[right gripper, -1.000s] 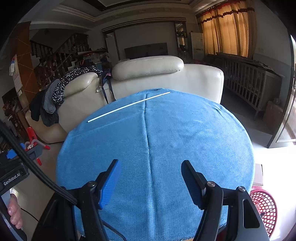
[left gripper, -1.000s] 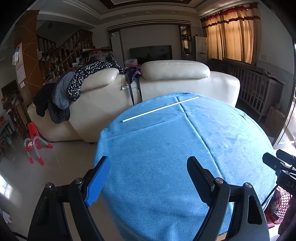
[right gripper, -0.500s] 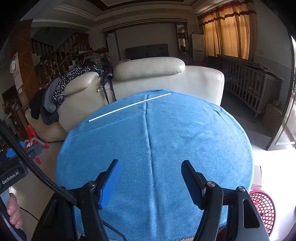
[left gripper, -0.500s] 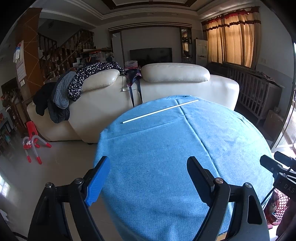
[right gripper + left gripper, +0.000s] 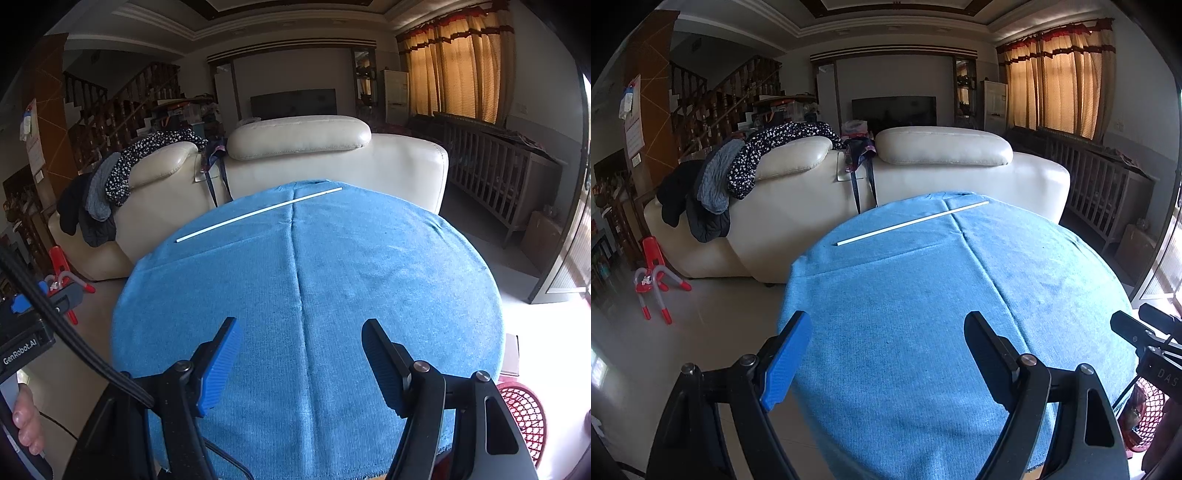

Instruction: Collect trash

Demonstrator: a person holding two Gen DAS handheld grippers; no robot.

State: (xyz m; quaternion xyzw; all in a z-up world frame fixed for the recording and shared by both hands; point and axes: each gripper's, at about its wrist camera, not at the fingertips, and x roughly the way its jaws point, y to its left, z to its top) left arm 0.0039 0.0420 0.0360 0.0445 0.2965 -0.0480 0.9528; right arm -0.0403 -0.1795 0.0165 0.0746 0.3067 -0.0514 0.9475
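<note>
A long thin white stick (image 5: 912, 222) lies across the far side of a round table with a blue cloth (image 5: 942, 295); it also shows in the right wrist view (image 5: 258, 213) on the same cloth (image 5: 332, 277). My left gripper (image 5: 886, 354) is open and empty over the table's near left edge. My right gripper (image 5: 301, 360) is open and empty over the near edge. A red mesh basket (image 5: 524, 413) stands on the floor at the table's right; it also shows in the left wrist view (image 5: 1145, 417).
A cream sofa (image 5: 923, 173) with clothes draped on it (image 5: 738, 173) stands just behind the table. A red and white toy (image 5: 653, 280) lies on the floor at left. A wooden crib (image 5: 495, 173) is at right.
Both views have tilted slightly upward, so the table and stick sit a little lower in frame. Both grippers stay open and empty.
</note>
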